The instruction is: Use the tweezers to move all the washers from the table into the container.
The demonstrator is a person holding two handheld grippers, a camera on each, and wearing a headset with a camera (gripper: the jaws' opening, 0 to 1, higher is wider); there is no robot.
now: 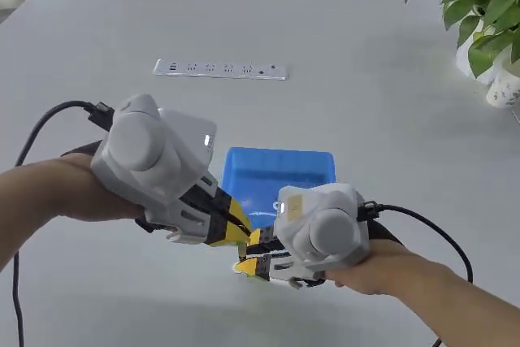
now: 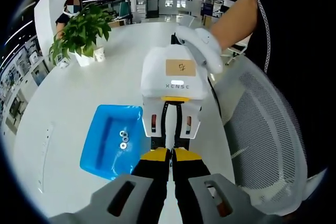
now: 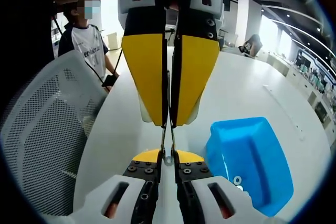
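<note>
My two grippers meet nose to nose just in front of the blue container [image 1: 280,170]. The thin metal tweezers [image 3: 163,137] run between them. My left gripper [image 1: 236,225] has its yellow jaws shut around one end of the tweezers [image 2: 170,127]. My right gripper [image 3: 167,157] is shut on the other end, and it sits lower and to the right in the head view [image 1: 252,266]. Three washers [image 2: 124,139] lie inside the blue container [image 2: 105,145]. In the right gripper view the container [image 3: 252,156] stands to the right with washers [image 3: 239,181] on its floor.
A white power strip [image 1: 221,69] lies beyond the container. A potted plant [image 1: 479,6] stands at the far right corner of the grey table. A white mesh chair [image 2: 262,129] sits at the table's near edge, and a person [image 3: 84,35] stands behind it.
</note>
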